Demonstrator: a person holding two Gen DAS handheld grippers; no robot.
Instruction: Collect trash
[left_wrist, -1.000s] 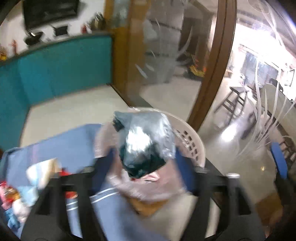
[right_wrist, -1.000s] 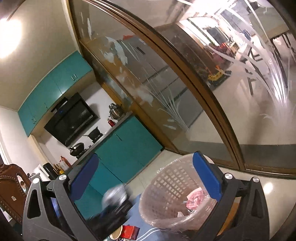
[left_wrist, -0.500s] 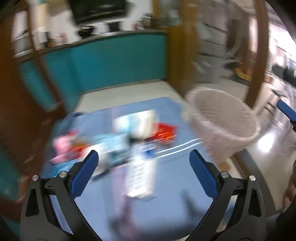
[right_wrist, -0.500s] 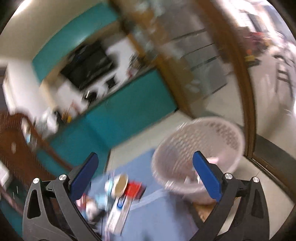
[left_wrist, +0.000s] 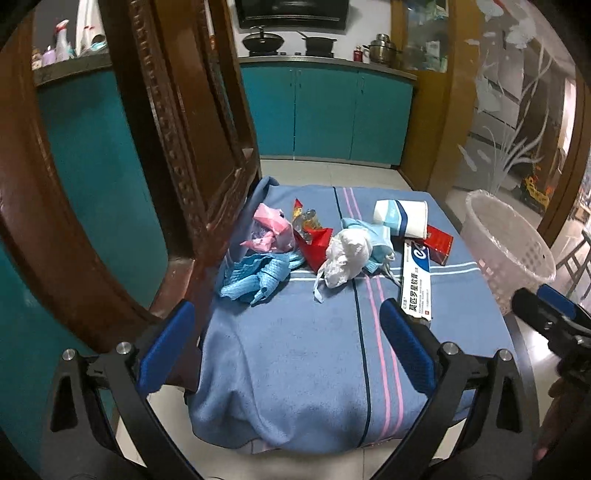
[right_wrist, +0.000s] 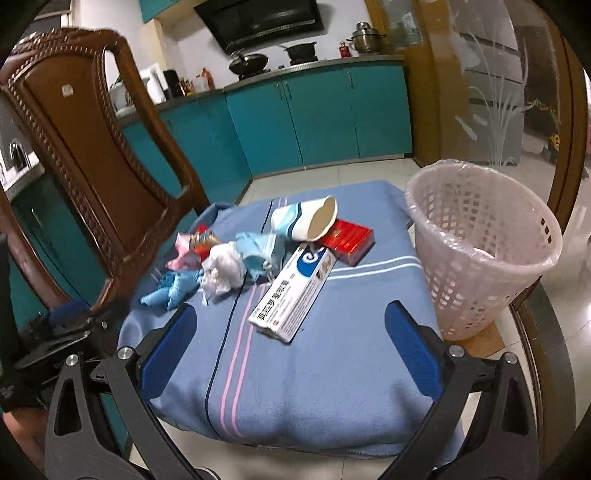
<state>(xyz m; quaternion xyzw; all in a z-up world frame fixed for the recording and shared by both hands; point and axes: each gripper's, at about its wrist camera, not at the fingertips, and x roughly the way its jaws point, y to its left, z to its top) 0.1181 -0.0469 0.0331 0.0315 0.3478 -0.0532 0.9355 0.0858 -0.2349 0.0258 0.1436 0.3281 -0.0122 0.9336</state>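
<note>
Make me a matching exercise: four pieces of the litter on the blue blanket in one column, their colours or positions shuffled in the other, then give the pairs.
Things:
1. crumpled plastic bag
2. paper cup
3. long cardboard ointment box
4. flat cigarette pack

Descriptions:
A. red, beside the cup, nearest the basket
B. white, balled up mid-pile
C. lying on its side, mouth towards the basket
D. white with blue print, nearest the cameras

Pairs: 1-B, 2-C, 3-D, 4-A

Home kitchen: teal cabinets (left_wrist: 325, 114), stove pans (left_wrist: 263, 40), carved chair (right_wrist: 92, 166).
</note>
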